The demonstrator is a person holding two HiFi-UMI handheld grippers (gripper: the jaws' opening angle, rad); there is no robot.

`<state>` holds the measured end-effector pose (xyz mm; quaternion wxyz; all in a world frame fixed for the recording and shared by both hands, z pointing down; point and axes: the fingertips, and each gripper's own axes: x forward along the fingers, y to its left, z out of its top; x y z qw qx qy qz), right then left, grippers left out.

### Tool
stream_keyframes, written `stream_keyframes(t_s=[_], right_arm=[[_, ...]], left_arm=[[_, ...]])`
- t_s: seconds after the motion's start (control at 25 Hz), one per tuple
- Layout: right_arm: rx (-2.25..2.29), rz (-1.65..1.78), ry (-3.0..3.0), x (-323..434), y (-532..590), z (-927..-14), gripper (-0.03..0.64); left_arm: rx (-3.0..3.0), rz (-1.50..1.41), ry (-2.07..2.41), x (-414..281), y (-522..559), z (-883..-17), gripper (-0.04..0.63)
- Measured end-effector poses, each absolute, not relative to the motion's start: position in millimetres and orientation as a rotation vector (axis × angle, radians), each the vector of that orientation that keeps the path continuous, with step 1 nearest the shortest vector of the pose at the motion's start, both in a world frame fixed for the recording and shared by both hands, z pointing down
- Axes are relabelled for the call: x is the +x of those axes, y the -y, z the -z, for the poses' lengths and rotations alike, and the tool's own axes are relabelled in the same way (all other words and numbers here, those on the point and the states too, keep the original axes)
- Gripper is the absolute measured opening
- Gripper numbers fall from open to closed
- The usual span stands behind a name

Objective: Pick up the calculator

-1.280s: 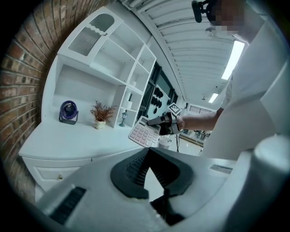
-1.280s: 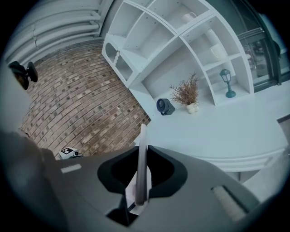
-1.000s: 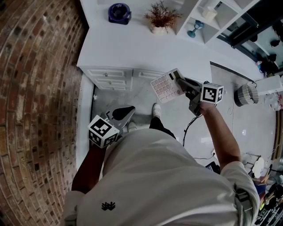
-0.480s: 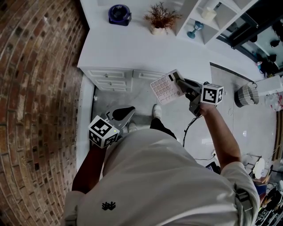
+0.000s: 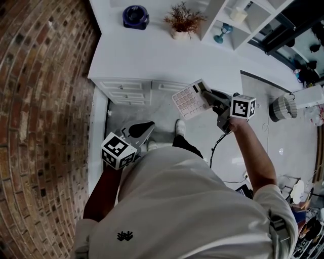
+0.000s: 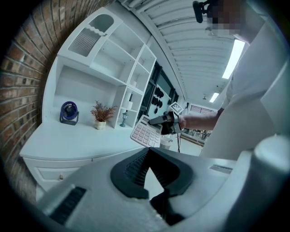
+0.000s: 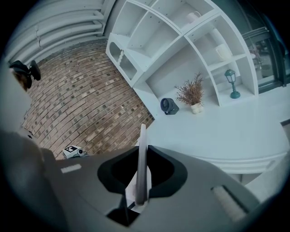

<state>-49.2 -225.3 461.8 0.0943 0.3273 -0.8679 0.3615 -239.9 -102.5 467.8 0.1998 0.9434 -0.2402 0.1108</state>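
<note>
The calculator [image 5: 188, 100], white with pale keys, hangs in the air in front of the white counter [image 5: 162, 55], keys facing up. My right gripper [image 5: 205, 93] is shut on its right edge. In the right gripper view the calculator [image 7: 142, 133] shows edge-on as a thin upright slab clamped in the right gripper [image 7: 141, 153]. The left gripper view shows the calculator [image 6: 145, 132] and the right gripper [image 6: 162, 121] from the side. My left gripper [image 5: 147, 126] is held low by the person's body, its tips together and empty; its jaws [image 6: 148, 150] meet at a point.
On the counter stand a blue fan [image 5: 135, 15] and a potted dried plant [image 5: 183, 23]. A white shelf unit [image 5: 238, 20] holds a small lamp [image 5: 224, 31]. Drawers [image 5: 126, 90] front the counter. A brick wall [image 5: 35, 111] runs along the left; a basket [image 5: 281, 109] sits on the floor at right.
</note>
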Motion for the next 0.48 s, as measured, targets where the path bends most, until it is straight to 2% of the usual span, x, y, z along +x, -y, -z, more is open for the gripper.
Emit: stream_keyframes(t_s=[0.48], right_arm=[[0.904,-1.134,2.59,-49,236,-469,0.067]], left_arm=[[2.619,-0.3,0.67,-231,116,-474,0.005]])
